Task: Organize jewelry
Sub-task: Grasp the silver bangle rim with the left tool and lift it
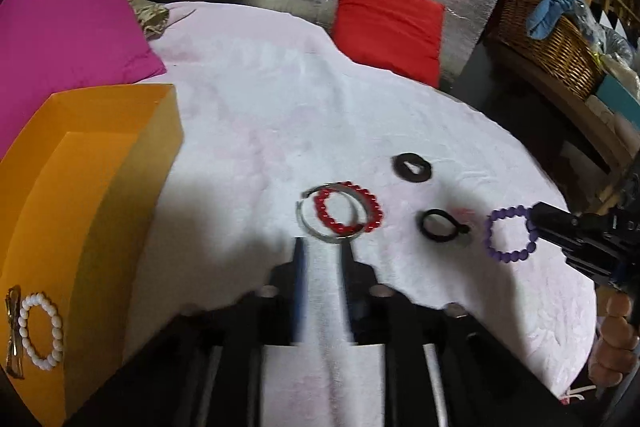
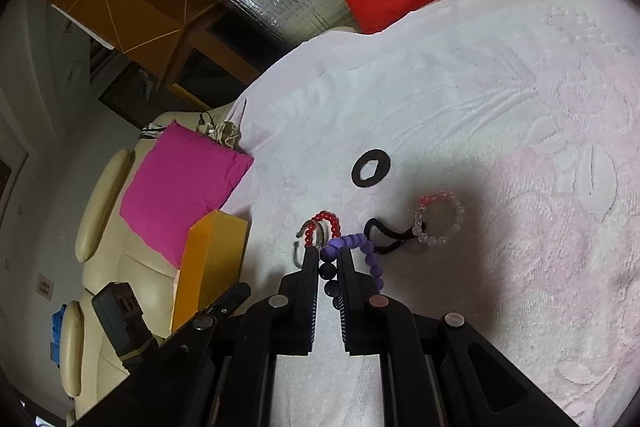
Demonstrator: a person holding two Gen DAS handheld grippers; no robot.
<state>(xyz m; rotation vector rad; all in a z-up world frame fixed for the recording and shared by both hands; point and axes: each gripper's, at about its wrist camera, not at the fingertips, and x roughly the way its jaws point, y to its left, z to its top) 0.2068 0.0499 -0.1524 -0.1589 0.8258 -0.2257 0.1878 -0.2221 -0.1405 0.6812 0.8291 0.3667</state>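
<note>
My right gripper [image 2: 329,254] is shut on a purple bead bracelet [image 2: 352,247] and holds it above the white cloth; the bracelet also shows in the left wrist view [image 1: 507,235]. My left gripper [image 1: 323,247] is open, its tips just short of a silver bangle [image 1: 316,227] that overlaps a red bead bracelet [image 1: 348,209]. A black hair tie [image 1: 440,226] and a black ring [image 1: 412,167] lie on the cloth. A clear pink bead bracelet [image 2: 440,219] lies by the hair tie. The orange box [image 1: 132,155] at left holds a white bead bracelet [image 1: 40,331] and a gold clip [image 1: 14,331].
A magenta cushion [image 1: 68,27] sits behind the box and a red cushion [image 1: 388,27] at the far edge of the cloth. A wicker basket [image 1: 556,47] stands at the right. A beige sofa [image 2: 104,255] lies beyond the cloth's left side.
</note>
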